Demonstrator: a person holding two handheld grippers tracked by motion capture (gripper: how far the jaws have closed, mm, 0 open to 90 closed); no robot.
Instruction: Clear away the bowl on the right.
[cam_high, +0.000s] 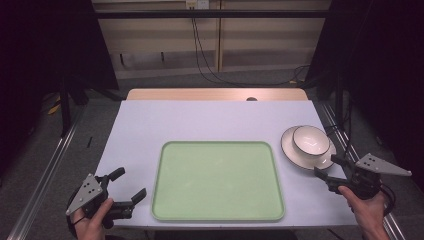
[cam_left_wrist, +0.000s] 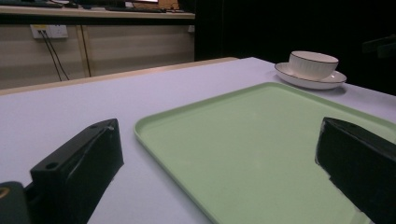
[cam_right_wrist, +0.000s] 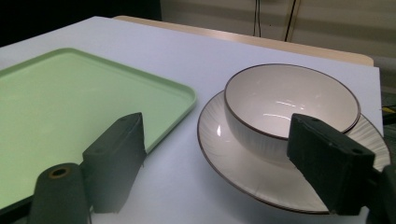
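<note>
Glossy ribbed bowl (cam_right_wrist: 289, 100), round plate (cam_right_wrist: 233, 158); smooth green tray (cam_high: 217, 180)

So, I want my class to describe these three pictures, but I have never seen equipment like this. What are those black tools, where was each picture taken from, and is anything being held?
There is no machine here: a person holds a hand tool with two black jaws in each hand, the left gripper and the right gripper. The high view looks down from above the person's side of the table. The other two pictures come from small cameras riding on each tool, looking along its jaws. On the table lie an empty green tray and, to its right, a white bowl standing on a white plate. Both tools have their jaws apart and hold nothing. The right one is close to the plate's near edge.
</note>
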